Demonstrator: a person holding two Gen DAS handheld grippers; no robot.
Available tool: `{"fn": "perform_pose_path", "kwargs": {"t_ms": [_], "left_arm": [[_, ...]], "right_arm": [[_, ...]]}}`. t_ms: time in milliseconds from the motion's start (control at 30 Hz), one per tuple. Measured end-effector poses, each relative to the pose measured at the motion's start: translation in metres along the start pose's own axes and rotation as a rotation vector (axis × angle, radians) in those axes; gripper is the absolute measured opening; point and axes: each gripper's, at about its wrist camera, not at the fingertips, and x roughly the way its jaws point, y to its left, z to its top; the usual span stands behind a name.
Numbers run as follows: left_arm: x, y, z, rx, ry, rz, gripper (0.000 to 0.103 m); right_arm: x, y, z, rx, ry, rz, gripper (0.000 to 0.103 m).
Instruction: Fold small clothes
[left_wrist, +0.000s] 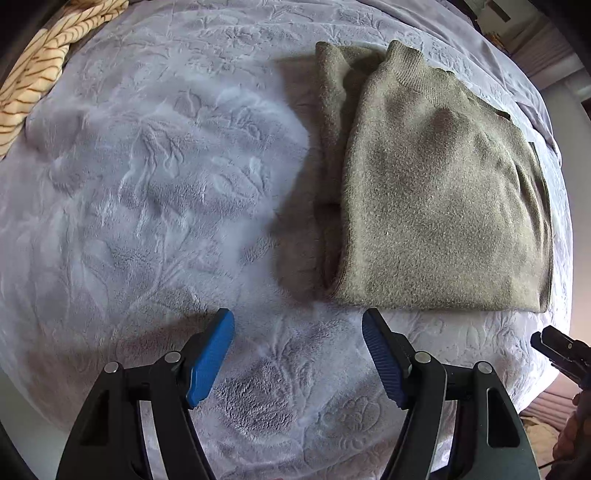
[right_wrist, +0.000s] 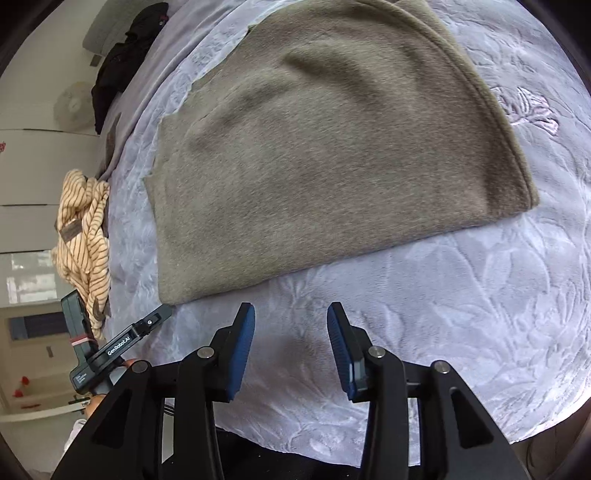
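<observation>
Olive-grey knit sweater (left_wrist: 436, 192) lay folded flat on the lilac embossed fleece blanket (left_wrist: 147, 184) covering the bed. In the left wrist view its ribbed collar pointed away from the camera, the folded edge ran along the left side with a second layer showing beside it, and the hem lay nearest the grippers.

Left gripper (left_wrist: 297, 354): jaws spread wide, blue pads clear, nothing between them, only blanket below. It sat just short of the sweater's hem, not touching it.

Right gripper (right_wrist: 291, 347): jaws parted, narrower than the left, nothing between the pads. It was also over bare blanket, near the sweater's (right_wrist: 314, 155) lower edge but apart from it.

Readable text: in the right wrist view the left gripper's body (right_wrist: 125, 343) showed at lower left with "GenRobot.AI" printed in white along its black bar. A small white label below it was too small to read. A bit of the person's hand showed under it.

A cream garment with brown stripes (right_wrist: 85, 236) lay bunched at the blanket's edge, well apart from the sweater. Dark clothing (right_wrist: 125, 59) was piled at the far end of the bed. A pale fan (right_wrist: 74, 105) stood beyond the bed. A pink-and-dark embroidered motif (right_wrist: 528, 109) sat on the blanket just beside the sweater's right edge.
</observation>
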Motion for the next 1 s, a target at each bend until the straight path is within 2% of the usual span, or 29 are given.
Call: {"fn": "perform_pose_path", "kwargs": {"t_ms": [100,333,433,467,700,867,1000], "left_arm": [[-0.002,0.012,-0.009,-0.007,0.007,-0.015,0.073],[-0.009,0.027,-0.029,-0.039,0.02,-0.143,0.074],[-0.013,0.034,-0.036,-0.059,0.019,-0.155,0.089],[-0.015,0.034,-0.037,-0.06,0.009,-0.146,0.09],[-0.006,0.033,-0.027,-0.088,0.048,-0.165,0.09],[0.007,0.039,-0.028,-0.141,0.106,-0.217,0.09],[0.006,0.044,-0.031,-0.181,0.12,-0.324,0.09]], "right_arm": [[0.002,0.007,-0.002,-0.016,0.008,-0.002,0.049],[0.006,0.021,-0.008,-0.055,0.024,-0.011,0.055],[0.006,0.024,-0.008,-0.074,0.031,-0.014,0.058],[0.007,0.027,-0.008,-0.081,0.034,-0.014,0.059],[0.015,0.035,-0.011,-0.098,0.057,-0.013,0.064],[0.02,0.04,-0.014,-0.104,0.072,-0.007,0.068],[0.027,0.044,-0.015,-0.109,0.087,0.003,0.068]]}}
